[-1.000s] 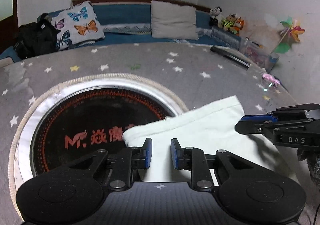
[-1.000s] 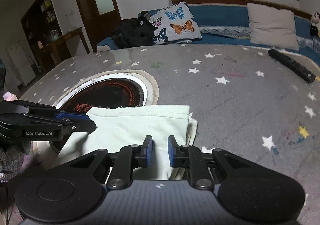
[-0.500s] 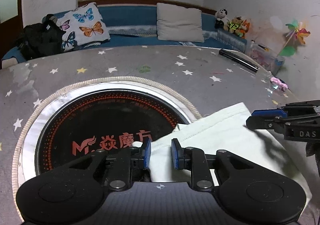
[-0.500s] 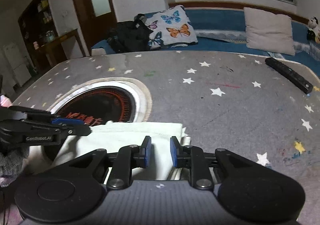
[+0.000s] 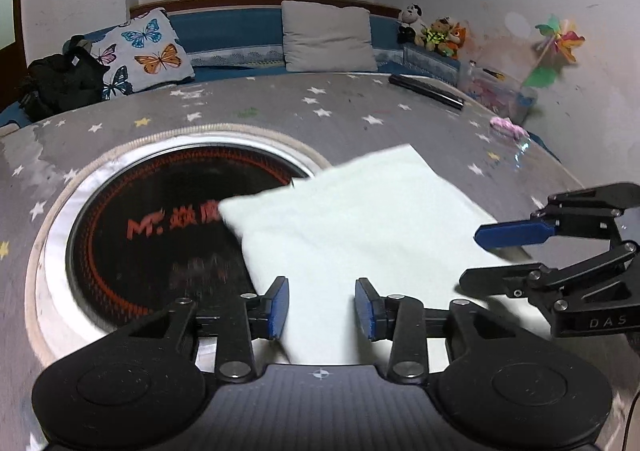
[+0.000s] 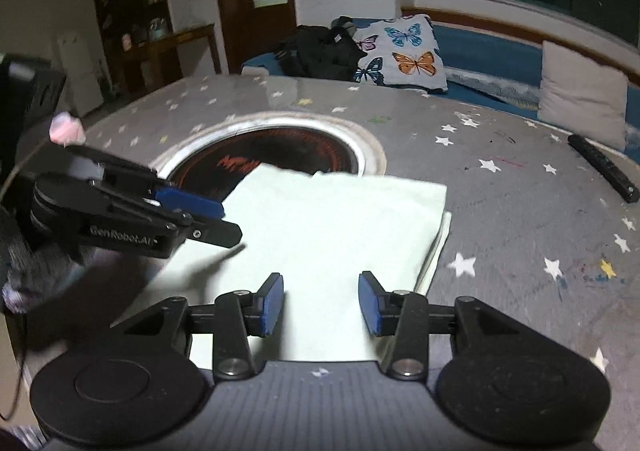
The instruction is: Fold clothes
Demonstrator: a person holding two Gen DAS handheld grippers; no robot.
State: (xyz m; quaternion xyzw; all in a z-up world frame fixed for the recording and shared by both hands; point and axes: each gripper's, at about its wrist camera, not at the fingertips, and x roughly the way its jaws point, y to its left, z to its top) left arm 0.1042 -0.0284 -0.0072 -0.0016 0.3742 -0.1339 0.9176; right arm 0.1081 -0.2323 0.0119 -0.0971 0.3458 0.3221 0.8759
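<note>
Opening together, the jaws of both tools are spreading apart at this moment: a second ago each pair of blue pads stood nearly shut over the near edge of the cloth, and now the left gripper (image 5: pixel 322 307) and the right gripper (image 6: pixel 321 303) are each showing a clear gap, with fabric lying beneath that gap but no pad pressing on it. Both tools also seem to be sitting a little farther back over the near hem than before. By my judgement this is a release: the fold in hand is being let go, and the pale mint-green folded cotton garment (image 5: pixel 360 219) is now resting on its own. It is lying flat as a neat, roughly rectangular stack on the grey star-printed tablecloth (image 6: pixel 520 179), with its far left corner overlapping the round black glass cooktop with red lettering (image 5: pixel 160 227) set into the table. At its right side in the right wrist view, a lower layer is peeking out just past the top layer, so the edges are not quite matching. No sleeves or collar are showing, so what garment it is cannot be told.
</note>
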